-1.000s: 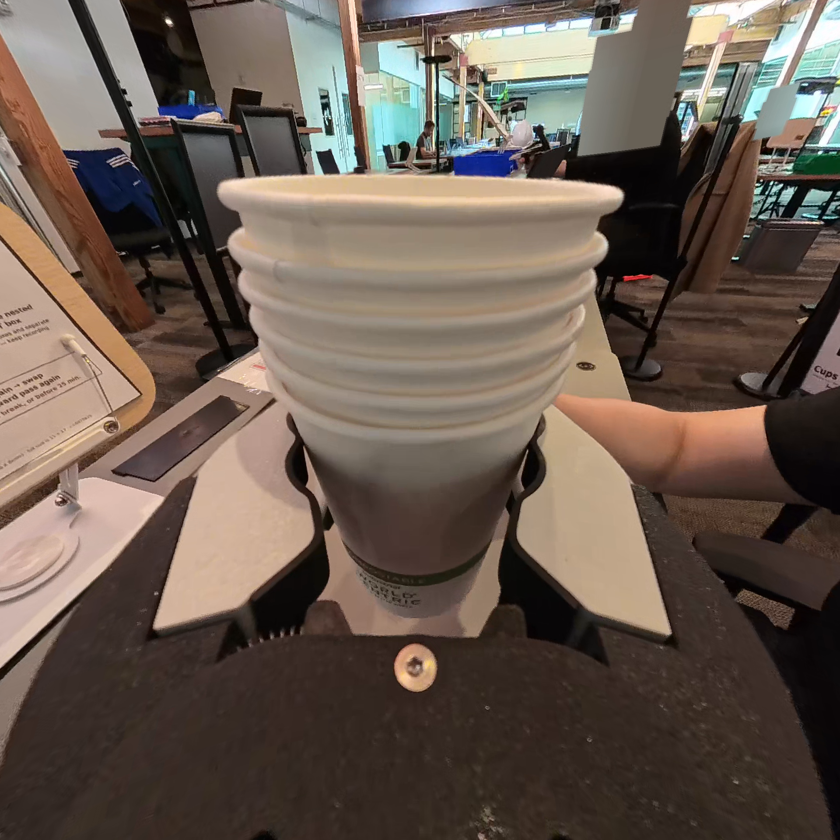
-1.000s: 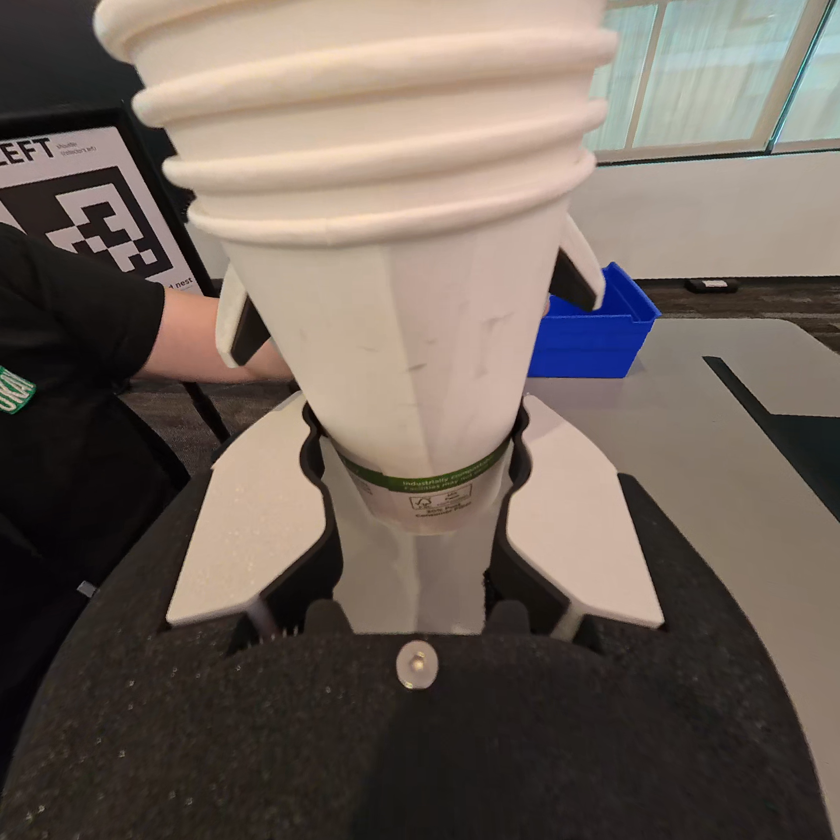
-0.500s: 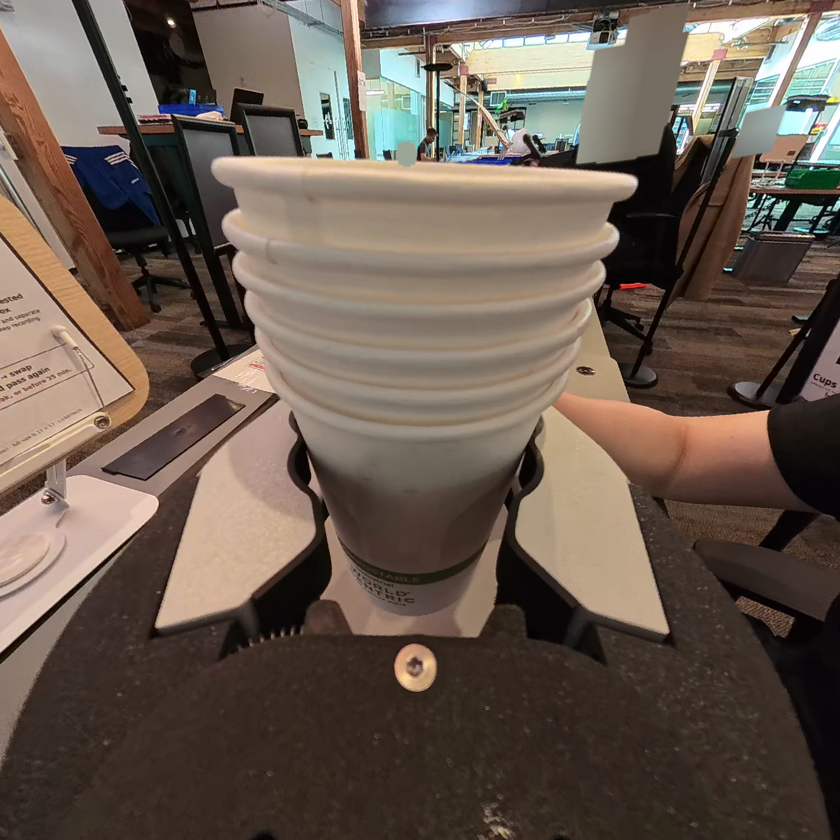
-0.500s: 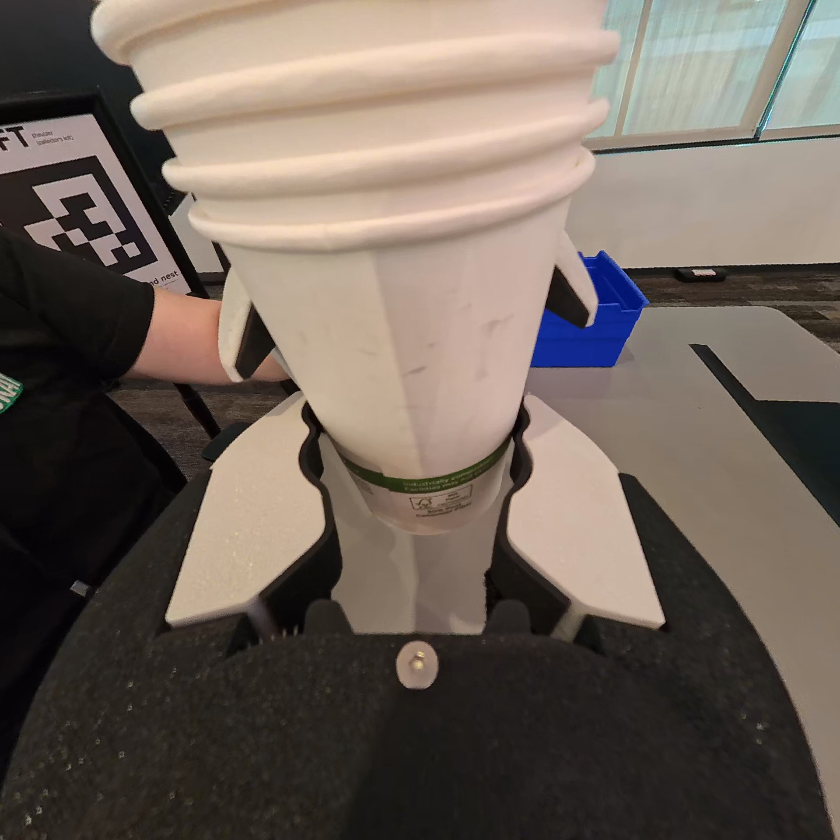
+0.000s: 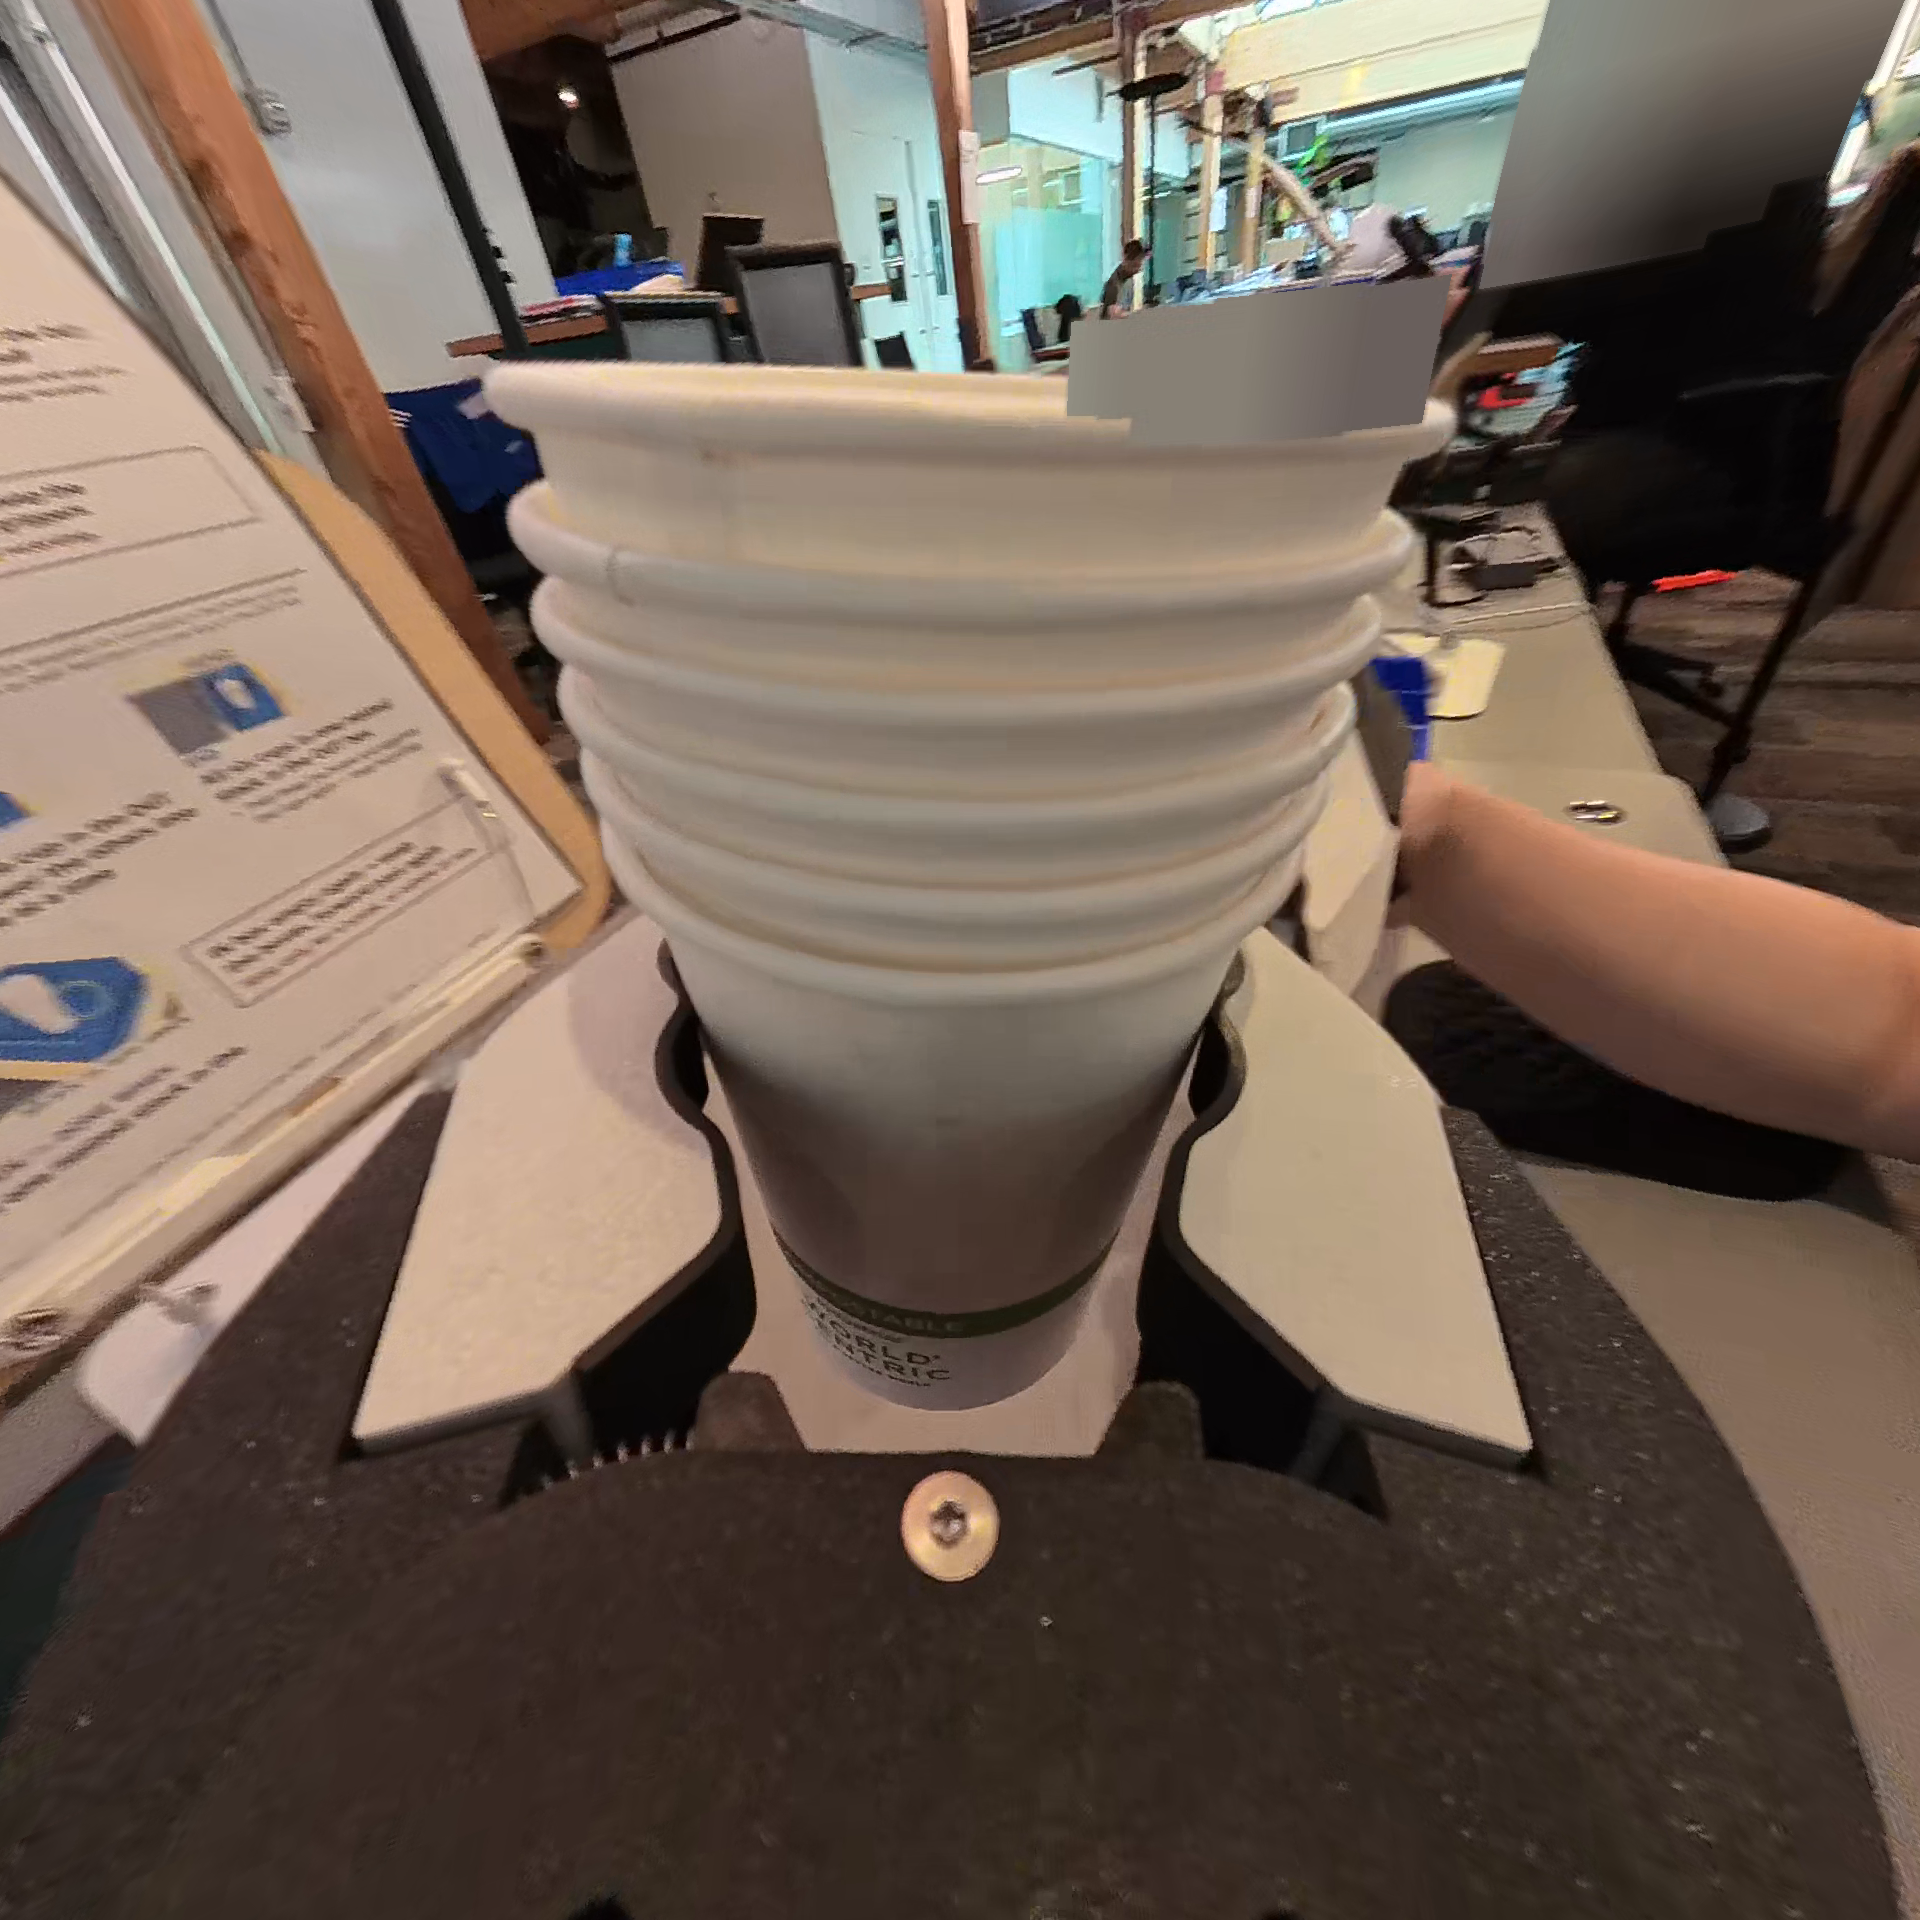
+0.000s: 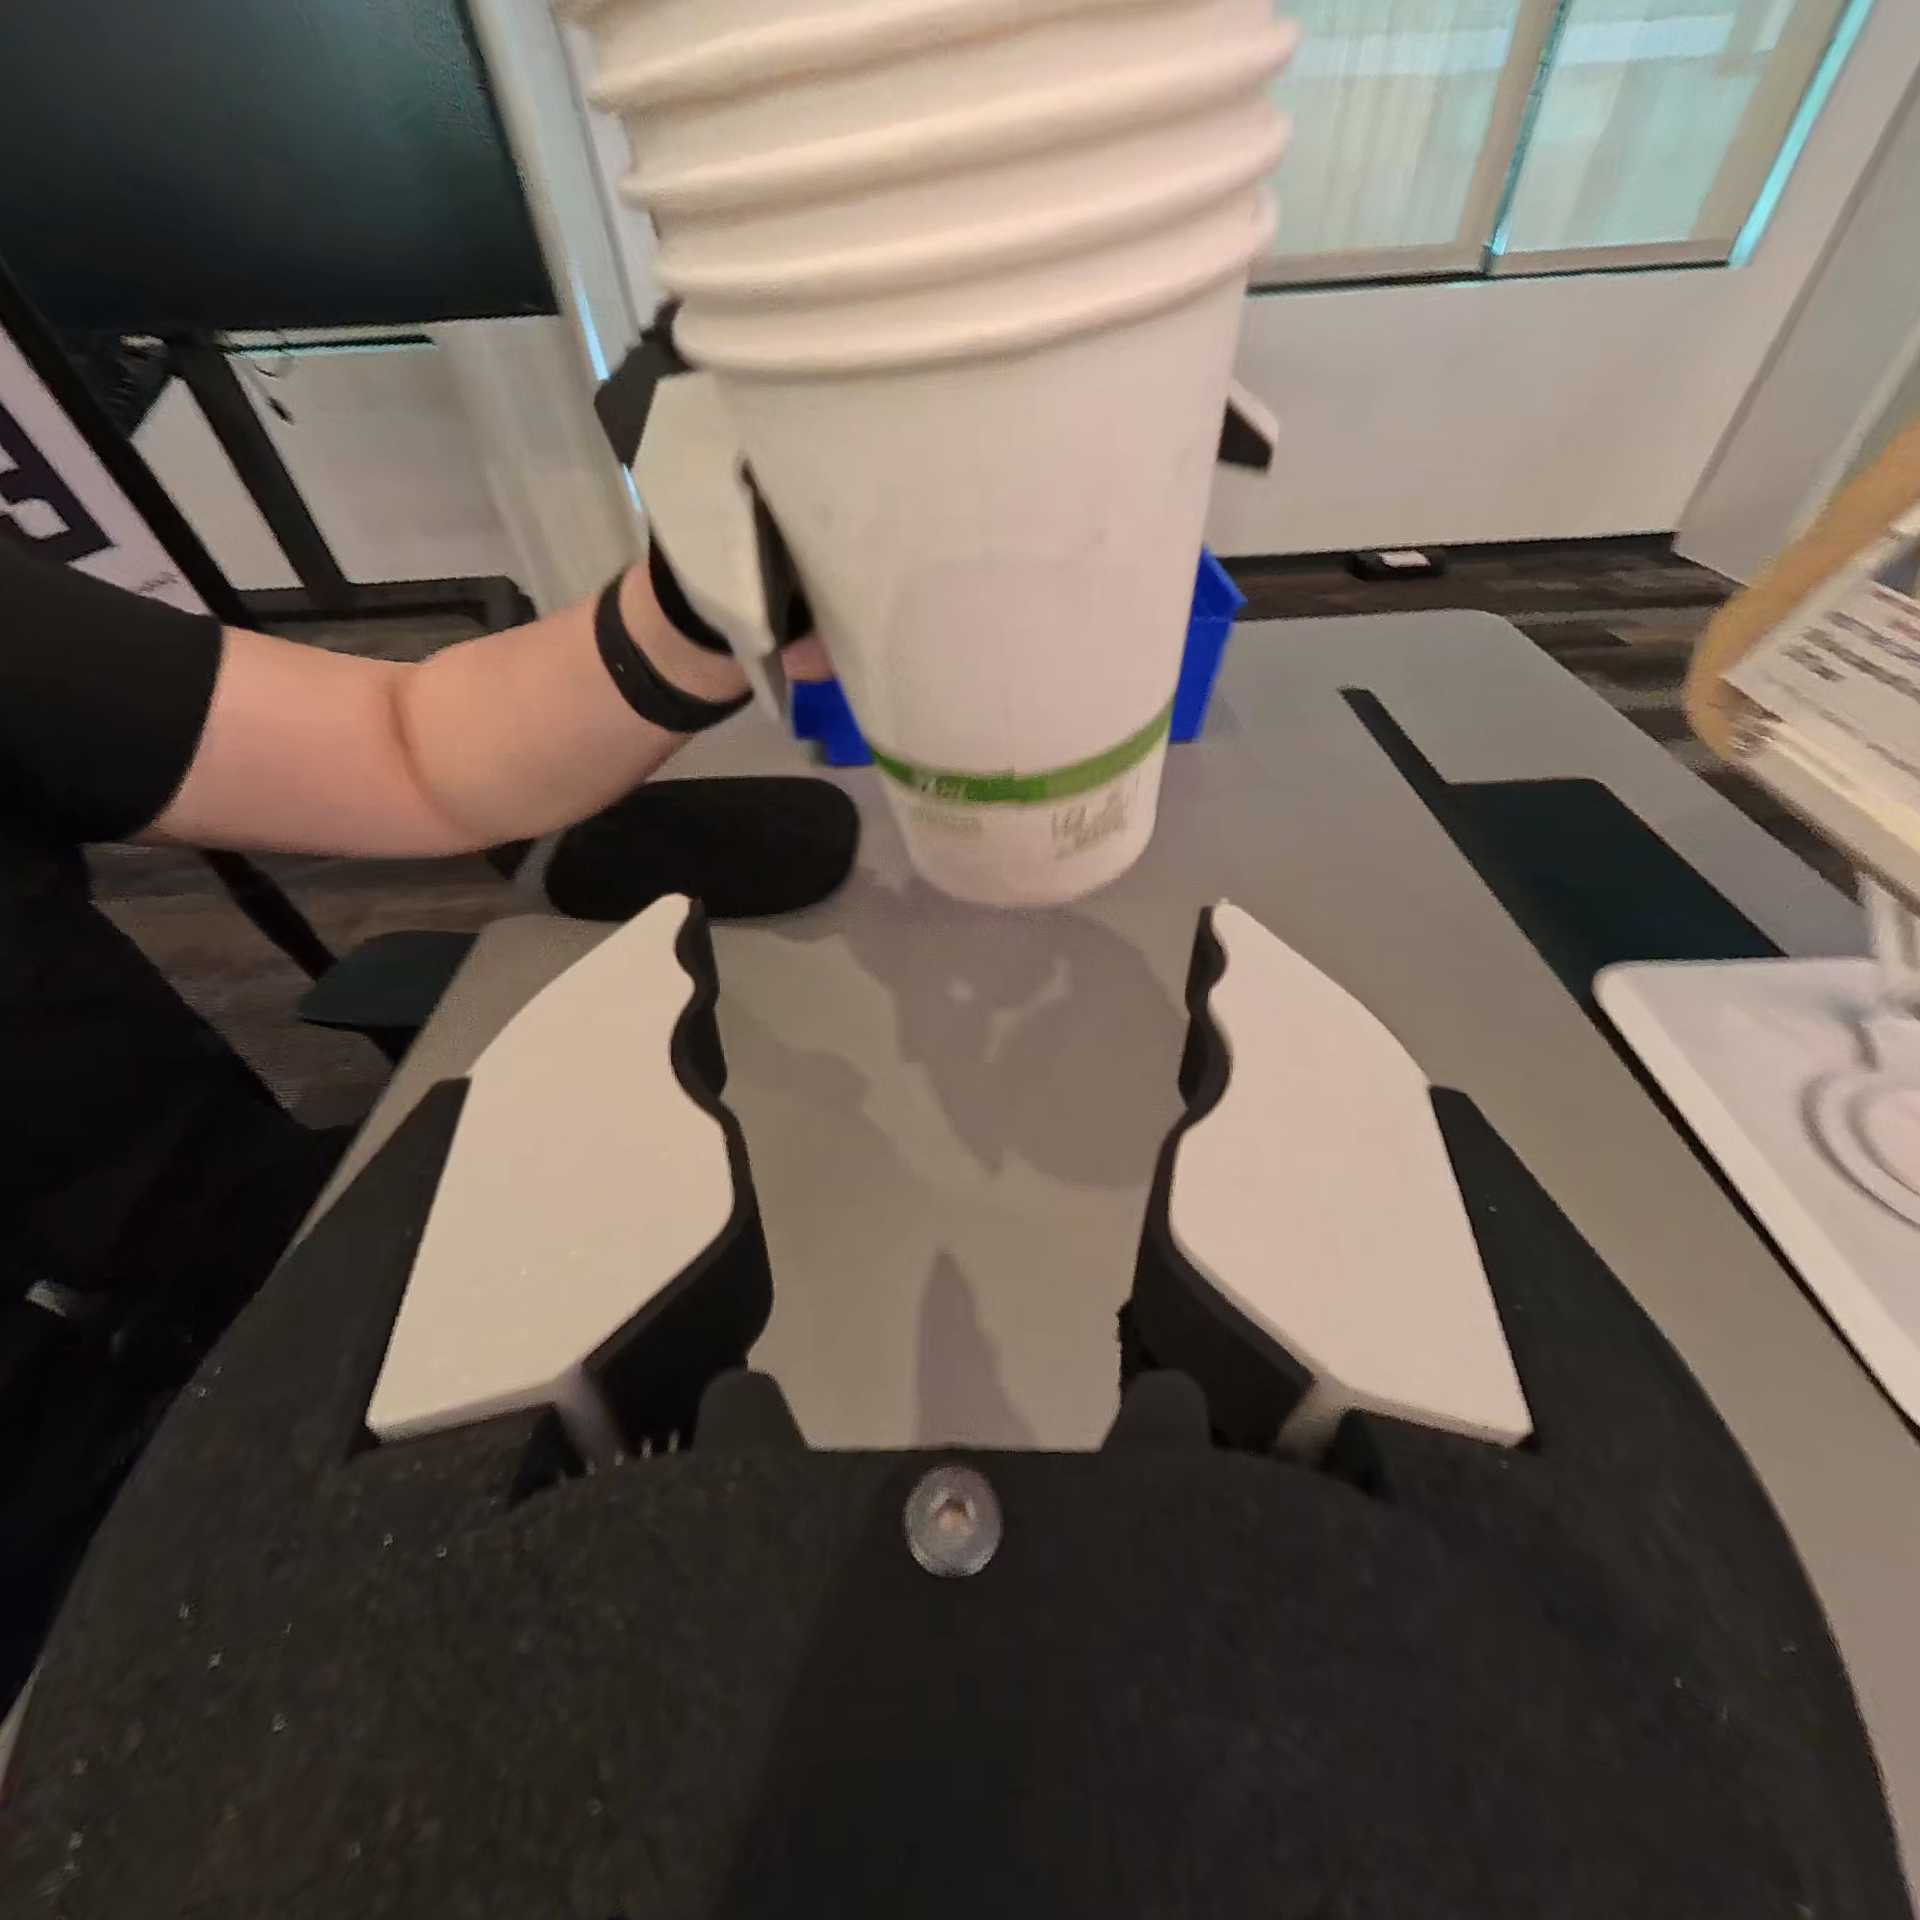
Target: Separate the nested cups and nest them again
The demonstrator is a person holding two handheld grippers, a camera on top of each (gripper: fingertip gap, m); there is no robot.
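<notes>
A stack of several nested white paper cups point(image 5: 956, 727) with a green band near the base stands upright between my left gripper's point(image 5: 956, 987) fingers, which are shut on the lowest cup's wall. In the right wrist view the same stack point(image 6: 997, 540) is ahead of my right gripper point(image 6: 945, 925), its base at or just above the grey table point(image 6: 935, 1195). The left gripper's fingers point(image 6: 707, 520) clamp it from both sides. My right gripper is open and empty, a little short of the stack.
A blue bin point(image 6: 1210, 644) sits behind the stack. An instruction board point(image 5: 208, 779) on a white base point(image 6: 1766, 1143) stands beside it. A black pad point(image 6: 707, 847) lies on the table under the person's forearm point(image 6: 468, 748). Chairs and desks are beyond the table.
My right gripper has opened, let go of the stack and drawn back from it. My left gripper keeps hold of the stack and has swung toward the instruction board.
</notes>
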